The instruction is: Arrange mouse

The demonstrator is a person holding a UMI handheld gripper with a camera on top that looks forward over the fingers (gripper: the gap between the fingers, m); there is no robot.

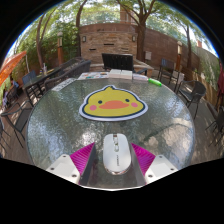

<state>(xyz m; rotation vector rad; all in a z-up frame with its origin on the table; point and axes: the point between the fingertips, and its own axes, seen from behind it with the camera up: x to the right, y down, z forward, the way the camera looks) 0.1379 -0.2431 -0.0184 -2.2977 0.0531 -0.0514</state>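
Note:
A white computer mouse [116, 152] lies lengthwise between the two fingers of my gripper [114, 150], over the near part of a round glass-topped table [60, 125]. The pink pads [86, 157] press on its two sides, so the gripper is shut on the mouse. Beyond the fingers, in the middle of the table, lies a yellow duck-shaped mouse pad [112, 103] with a dark border. The mouse's front end stops a little short of the pad's near edge.
A black laptop [118, 63] stands at the table's far side with white papers [95, 75] by it and a green thing [154, 82] to its right. Dark metal chairs [190, 95] ring the table. A brick wall [110, 40] and trees stand behind.

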